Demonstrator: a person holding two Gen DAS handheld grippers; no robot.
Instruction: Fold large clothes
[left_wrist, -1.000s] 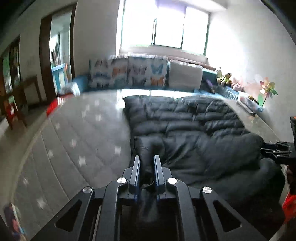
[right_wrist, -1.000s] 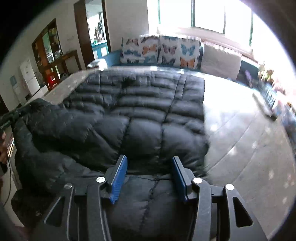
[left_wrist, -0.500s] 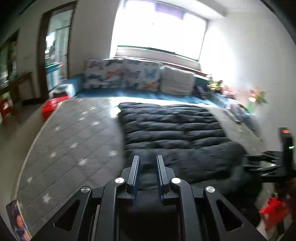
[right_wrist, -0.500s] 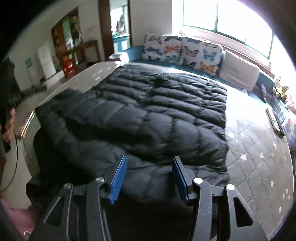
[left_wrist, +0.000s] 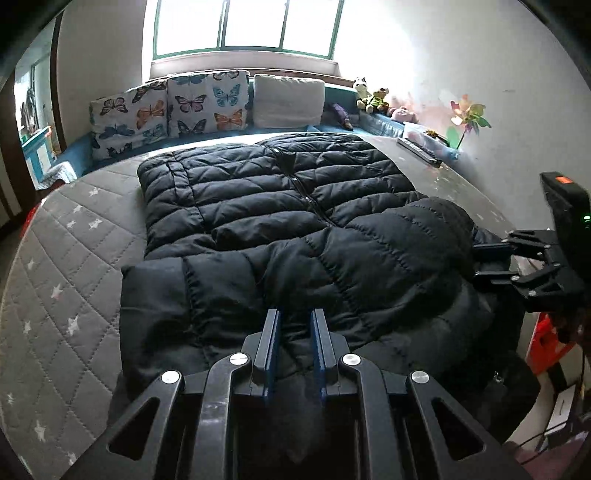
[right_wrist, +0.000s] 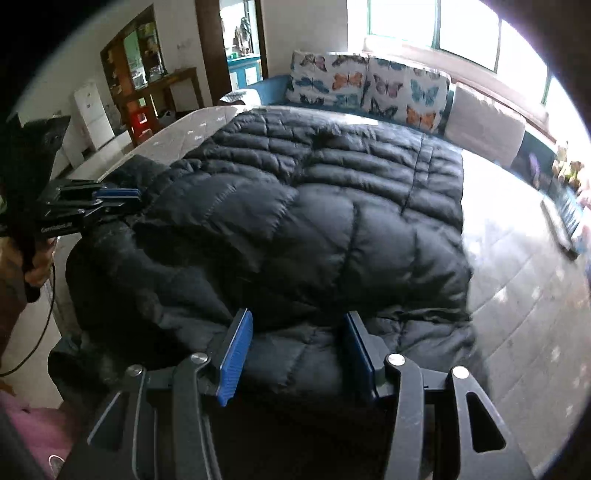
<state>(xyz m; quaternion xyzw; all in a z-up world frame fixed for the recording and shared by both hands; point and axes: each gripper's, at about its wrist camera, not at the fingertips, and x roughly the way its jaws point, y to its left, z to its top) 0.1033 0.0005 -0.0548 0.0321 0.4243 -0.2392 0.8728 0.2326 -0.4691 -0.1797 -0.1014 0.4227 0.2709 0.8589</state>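
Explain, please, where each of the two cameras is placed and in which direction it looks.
Left wrist: sits on the left gripper, looks along its fingers over the black puffer jacket toward the window; the right gripper shows at right.
Right wrist: sits on the right gripper, faces across the jacket toward the butterfly cushions; the left gripper and a hand show at left.
Shared: jacket, grey star mattress, cushions, each other's gripper.
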